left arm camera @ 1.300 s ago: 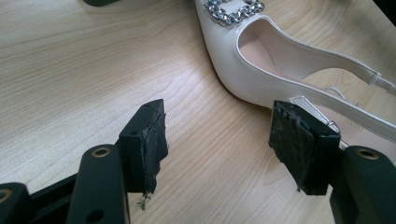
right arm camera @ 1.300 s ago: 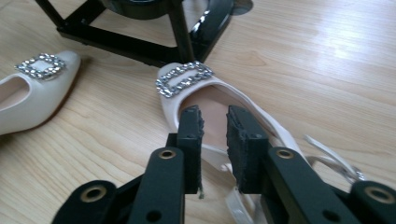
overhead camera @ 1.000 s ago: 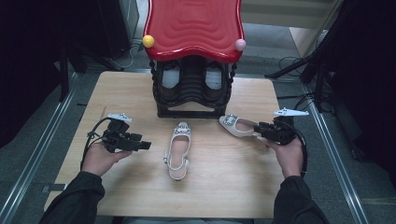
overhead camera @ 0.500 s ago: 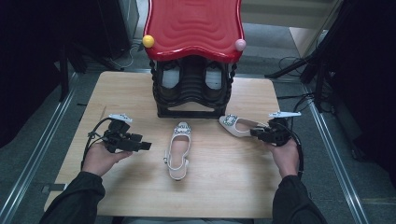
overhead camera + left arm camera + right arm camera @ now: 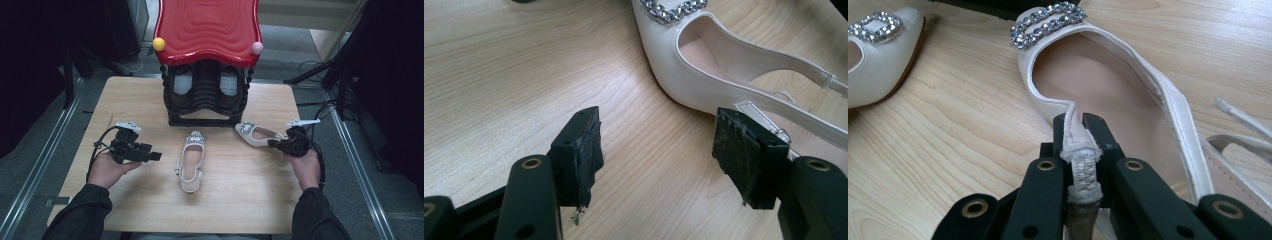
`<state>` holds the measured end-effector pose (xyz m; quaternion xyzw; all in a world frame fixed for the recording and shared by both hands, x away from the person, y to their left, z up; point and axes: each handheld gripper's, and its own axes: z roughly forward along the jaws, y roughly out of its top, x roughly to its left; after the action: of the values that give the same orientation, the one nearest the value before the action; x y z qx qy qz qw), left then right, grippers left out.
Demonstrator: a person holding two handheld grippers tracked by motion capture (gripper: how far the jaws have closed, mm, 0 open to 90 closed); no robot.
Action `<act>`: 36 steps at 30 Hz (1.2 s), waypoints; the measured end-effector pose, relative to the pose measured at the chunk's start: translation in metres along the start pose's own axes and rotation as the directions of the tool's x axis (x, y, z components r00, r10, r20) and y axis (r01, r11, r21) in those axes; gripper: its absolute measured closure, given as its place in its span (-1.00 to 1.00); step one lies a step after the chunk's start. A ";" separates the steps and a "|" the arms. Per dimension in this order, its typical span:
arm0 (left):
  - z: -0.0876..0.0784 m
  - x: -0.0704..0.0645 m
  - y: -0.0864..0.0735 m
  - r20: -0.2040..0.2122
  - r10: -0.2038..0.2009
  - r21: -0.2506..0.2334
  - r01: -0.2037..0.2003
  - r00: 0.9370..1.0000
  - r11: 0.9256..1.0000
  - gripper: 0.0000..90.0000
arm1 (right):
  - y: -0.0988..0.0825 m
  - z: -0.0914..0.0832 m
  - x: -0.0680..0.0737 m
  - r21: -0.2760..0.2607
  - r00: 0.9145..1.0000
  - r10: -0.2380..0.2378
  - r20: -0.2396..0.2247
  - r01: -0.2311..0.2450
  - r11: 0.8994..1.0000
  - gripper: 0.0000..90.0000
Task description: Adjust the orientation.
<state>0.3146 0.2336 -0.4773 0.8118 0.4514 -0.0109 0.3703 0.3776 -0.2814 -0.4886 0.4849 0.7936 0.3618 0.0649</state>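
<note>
The right claw (image 5: 1075,131), its jaws having just closed on the side strap of the right shoe (image 5: 260,135) near the table's right edge, needed a firm grip before lifting; the left claw (image 5: 664,150) stood open.

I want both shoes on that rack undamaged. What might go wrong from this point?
1. The right gripper, whose jaws have just been closing, pinches only the thin side edge of the right shoe; lifted that way, the shoe may swing, slip out, or crease.
2. Its loose slingback strap could snag on the rack.
3. The left gripper is open beside the middle shoe; closing there might push it away rather than grip it.
</note>
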 end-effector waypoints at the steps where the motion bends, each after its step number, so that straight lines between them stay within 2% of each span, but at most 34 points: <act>1: 0.000 0.000 0.000 0.001 -0.003 -0.001 0.003 1.000 1.000 -0.19 | 0.000 -0.001 0.000 -0.001 1.000 0.005 -0.001 -0.005 1.000 0.96; 9: -0.001 0.000 0.000 0.002 -0.006 -0.006 0.006 1.000 1.000 -0.19 | 0.008 -0.011 0.010 -0.029 1.000 0.008 -0.006 -0.008 1.000 0.98; 15: -0.001 0.001 0.000 0.003 -0.007 -0.008 0.007 1.000 1.000 -0.19 | 0.013 -0.017 0.021 -0.057 0.999 0.020 -0.035 -0.022 0.998 0.99; 19: -0.001 0.000 0.001 0.008 -0.004 -0.014 0.004 1.000 1.000 -0.19 | 0.016 -0.020 0.031 -0.055 0.998 0.007 -0.068 -0.011 0.998 1.00; 25: 0.002 -0.001 0.004 0.012 0.008 -0.010 -0.008 1.000 1.000 -0.20 | 0.020 -0.024 0.051 -0.075 0.996 -0.016 -0.083 0.010 0.997 1.00; 30: 0.005 -0.003 0.008 0.022 0.017 -0.008 -0.016 1.000 1.000 -0.20 | 0.020 -0.020 0.062 -0.072 0.996 -0.016 -0.085 0.010 0.997 0.99; 36: 0.008 -0.004 0.011 0.027 0.023 -0.003 -0.023 0.999 1.000 -0.20 | 0.021 -0.007 0.076 -0.084 0.998 -0.024 -0.056 0.019 0.996 0.99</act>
<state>0.3226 0.2223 -0.4751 0.8162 0.4371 -0.0170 0.3775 0.3502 -0.2173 -0.4509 0.4626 0.7845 0.4075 0.0663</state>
